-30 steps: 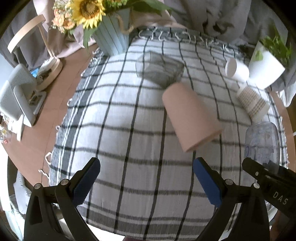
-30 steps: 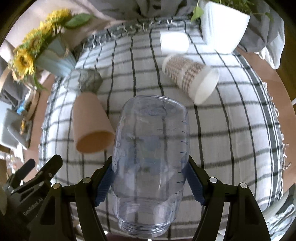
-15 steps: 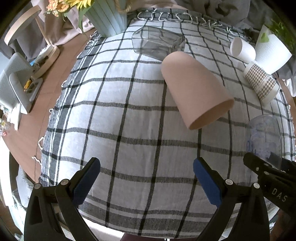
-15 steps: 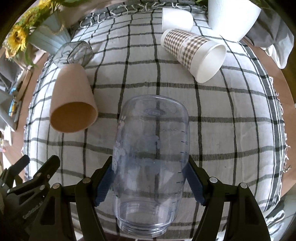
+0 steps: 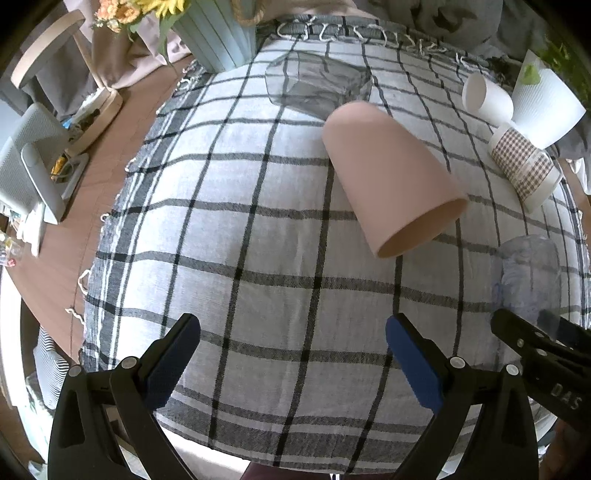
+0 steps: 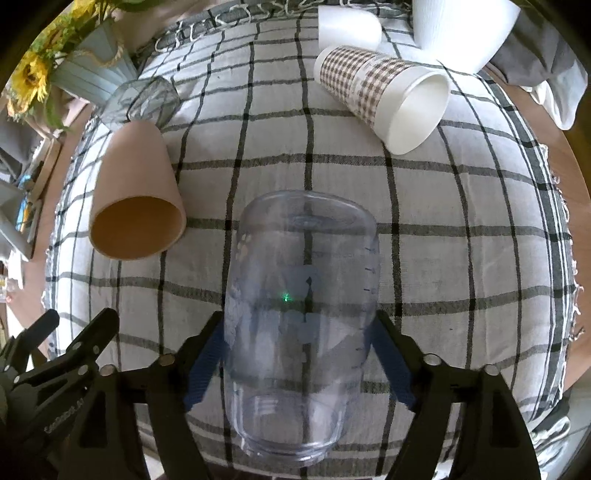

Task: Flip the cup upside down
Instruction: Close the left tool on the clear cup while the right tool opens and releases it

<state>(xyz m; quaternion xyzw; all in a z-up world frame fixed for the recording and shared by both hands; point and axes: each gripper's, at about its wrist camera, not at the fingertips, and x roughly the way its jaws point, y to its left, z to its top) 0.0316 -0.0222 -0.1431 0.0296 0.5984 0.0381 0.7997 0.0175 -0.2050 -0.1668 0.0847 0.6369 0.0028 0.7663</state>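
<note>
My right gripper (image 6: 299, 354) is shut on a clear plastic cup (image 6: 301, 317) with printed scale marks. The cup points its closed base away from me and its open mouth toward the camera, above the checked cloth. The same cup (image 5: 526, 277) shows at the right edge of the left wrist view, with the right gripper's black fingers (image 5: 532, 347) below it. My left gripper (image 5: 291, 350) is open and empty over the near part of the cloth. A pink cup (image 5: 388, 177) lies on its side ahead of it, also in the right wrist view (image 6: 135, 199).
A checked tablecloth (image 5: 221, 221) covers the round table. On it lie a clear glass (image 5: 317, 88), a houndstooth paper cup (image 6: 384, 96) and a white cup (image 6: 347, 27), all on their sides. A blue vase with sunflowers (image 6: 85, 66) and a white plant pot (image 6: 461, 29) stand at the back.
Both grippers have moved forward and lower over the table, so the cups on the cloth look nearer and larger. The right gripper's hold on the clear cup is unchanged.
</note>
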